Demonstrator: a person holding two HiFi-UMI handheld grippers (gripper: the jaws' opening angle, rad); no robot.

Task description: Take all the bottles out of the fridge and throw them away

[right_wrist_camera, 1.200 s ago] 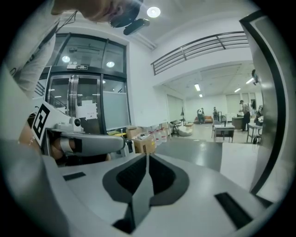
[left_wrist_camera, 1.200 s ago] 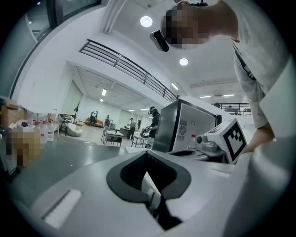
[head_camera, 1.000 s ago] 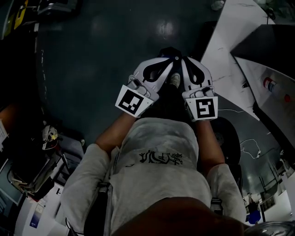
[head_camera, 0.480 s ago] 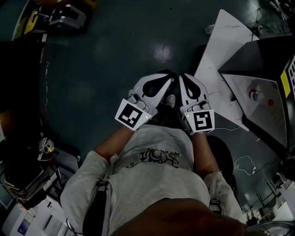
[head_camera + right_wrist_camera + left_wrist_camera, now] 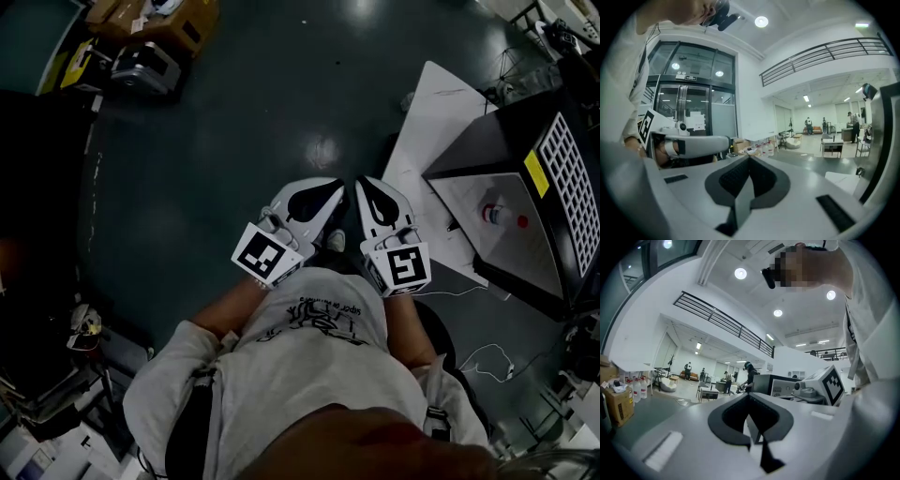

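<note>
The left gripper and right gripper are hovering side by side, jaws pressed together on nothing. A bottle is lying inside the fridge at three o'clock. The shirt print is proving illegible.

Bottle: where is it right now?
Head view, right side: the bottle sits on the pale panel inside the dark fridge, right of the right gripper.

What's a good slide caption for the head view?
Person holds left gripper and right gripper, both shut and empty, above the floor; a bottle lies in the fridge.
</note>
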